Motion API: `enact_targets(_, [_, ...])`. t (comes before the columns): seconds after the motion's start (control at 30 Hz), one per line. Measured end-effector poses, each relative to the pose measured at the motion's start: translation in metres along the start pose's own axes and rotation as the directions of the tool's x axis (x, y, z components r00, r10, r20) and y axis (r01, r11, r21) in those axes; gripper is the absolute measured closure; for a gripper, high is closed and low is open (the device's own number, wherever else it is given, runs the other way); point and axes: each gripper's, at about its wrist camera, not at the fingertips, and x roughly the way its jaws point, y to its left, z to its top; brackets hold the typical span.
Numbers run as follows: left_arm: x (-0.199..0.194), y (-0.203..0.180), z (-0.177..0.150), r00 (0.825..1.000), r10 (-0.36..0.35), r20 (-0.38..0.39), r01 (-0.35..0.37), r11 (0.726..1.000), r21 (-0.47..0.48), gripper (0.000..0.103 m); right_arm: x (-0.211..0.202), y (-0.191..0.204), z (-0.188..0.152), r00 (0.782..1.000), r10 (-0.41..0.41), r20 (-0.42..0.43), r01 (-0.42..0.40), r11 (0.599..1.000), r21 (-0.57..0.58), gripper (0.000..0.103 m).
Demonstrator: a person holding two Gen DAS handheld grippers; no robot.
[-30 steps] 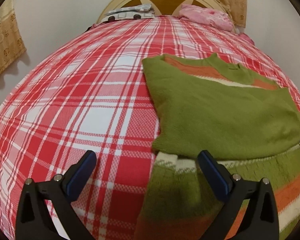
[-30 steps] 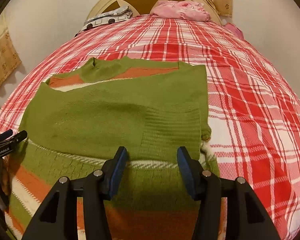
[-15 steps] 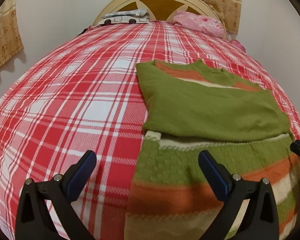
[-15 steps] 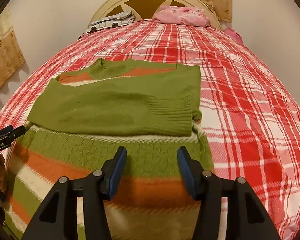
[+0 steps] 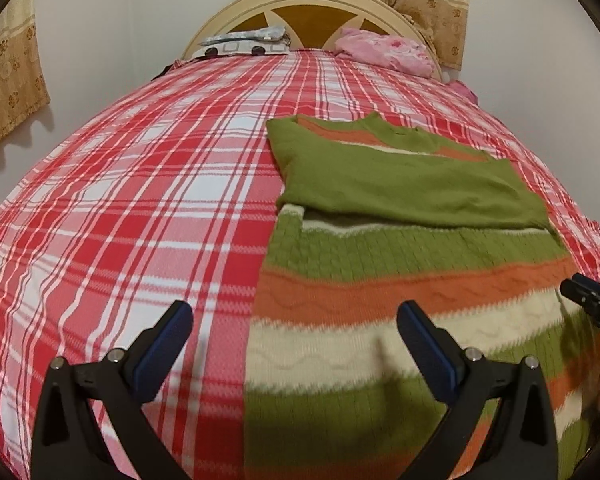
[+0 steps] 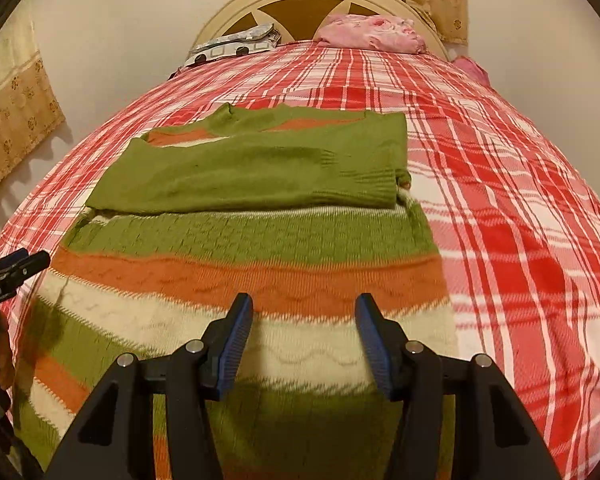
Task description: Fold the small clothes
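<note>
A knitted sweater in green, orange and cream stripes lies flat on the bed, its green sleeves folded across the chest. My left gripper hovers open over the sweater's left edge near the hem, with nothing between its blue pads. Above the hem's middle and right part, my right gripper stands open and empty too. Each gripper's tip shows at the edge of the other's view.
The bed carries a red and white plaid cover. At the headboard lie a patterned pillow and a pink bundle of cloth. Curtains hang at the left and behind the headboard.
Both grippers have drawn back towards the sweater's hem, so more of the striped lower part now shows in each view. The sweater itself has not moved.
</note>
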Motion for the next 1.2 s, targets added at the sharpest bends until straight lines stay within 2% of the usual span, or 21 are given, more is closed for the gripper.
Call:
enact_targets(0.4, [-0.035, -0.006, -0.029, 0.999, -0.034, 0.011, 0.033, 0.999, 0.020, 0.000, -0.026, 0.004, -0.029, 1.000, 0.008, 0.002, -0.008, 1.000, 0.023, 0.048])
enact_targets(0.97, [-0.068, 0.007, -0.078, 1.000, -0.019, 0.002, 0.018, 1.000, 0.006, 0.000, -0.059, 0.026, -0.068, 0.999, 0.042, 0.025, -0.041, 0.999, -0.011, 0.048])
enact_targets(1.2, [-0.077, 0.001, -0.092, 1.000, -0.013, -0.007, 0.014, 0.999, 0.039, 0.000, -0.074, 0.032, -0.080, 0.998, 0.049, 0.041, -0.048, 0.998, -0.028, 0.048])
